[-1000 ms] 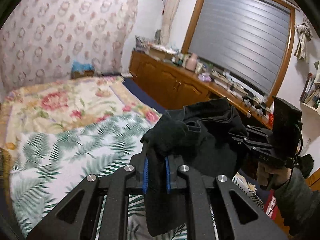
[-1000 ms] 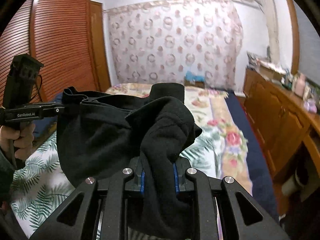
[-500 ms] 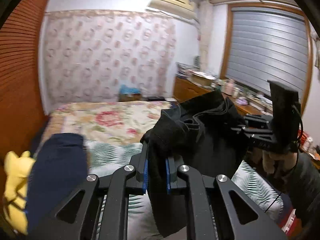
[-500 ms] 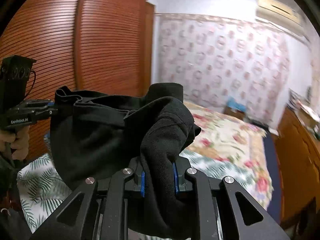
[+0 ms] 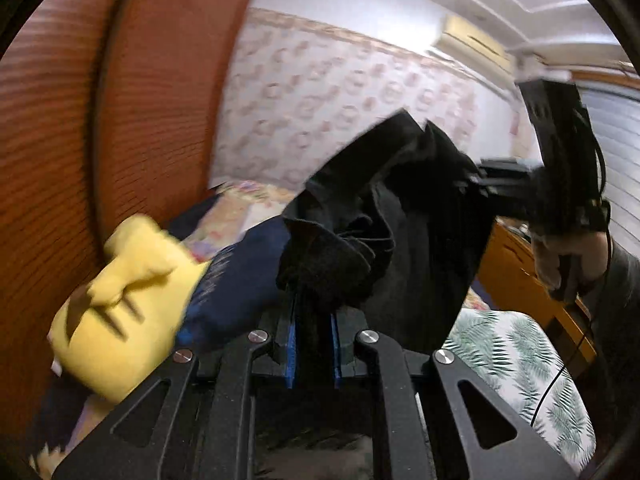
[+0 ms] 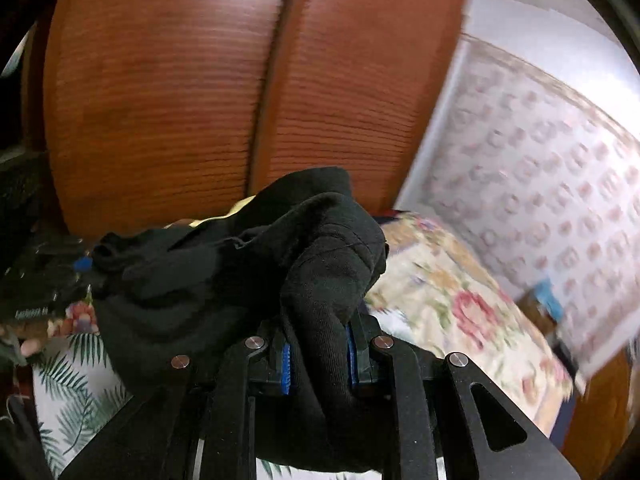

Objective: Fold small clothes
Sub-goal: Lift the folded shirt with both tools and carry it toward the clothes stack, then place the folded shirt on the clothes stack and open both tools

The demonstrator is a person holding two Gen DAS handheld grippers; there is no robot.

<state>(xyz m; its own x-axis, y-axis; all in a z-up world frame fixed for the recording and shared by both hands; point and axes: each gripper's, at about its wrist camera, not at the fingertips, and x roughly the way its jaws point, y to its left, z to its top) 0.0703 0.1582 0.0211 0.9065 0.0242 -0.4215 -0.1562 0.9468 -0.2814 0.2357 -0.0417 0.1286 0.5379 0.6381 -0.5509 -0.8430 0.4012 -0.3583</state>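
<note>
- The left gripper (image 5: 313,340) pinches a bunched edge of the black garment (image 5: 384,240); cloth fills the narrow gap between its blue pads (image 5: 291,344).
- The right gripper (image 6: 318,354) is likewise clamped on another bunch of the same black garment (image 6: 224,280), its blue pads (image 6: 286,360) pressed into the fabric on both sides.
- The garment hangs in the air between the two grippers, slack and creased, above the bed (image 5: 516,344) with its fern-print cover.
- In the left wrist view, the right hand (image 5: 568,260) grips its tool's handle at the right, with a dark sleeve (image 5: 624,304) behind it; that tool points leftward into the cloth.
- In the right wrist view, only fingertips of the left hand (image 6: 28,346) show at the far left edge, under the other tool.
- Both views are tilted and motion-blurred.
- A yellow plush toy (image 5: 124,304) lies to the left, near a dark blue cloth (image 5: 240,280), beside the slatted wooden doors (image 6: 180,100).
- A floral quilt (image 6: 460,312) covers the far part of the bed, below the patterned curtain (image 6: 560,200).
</note>
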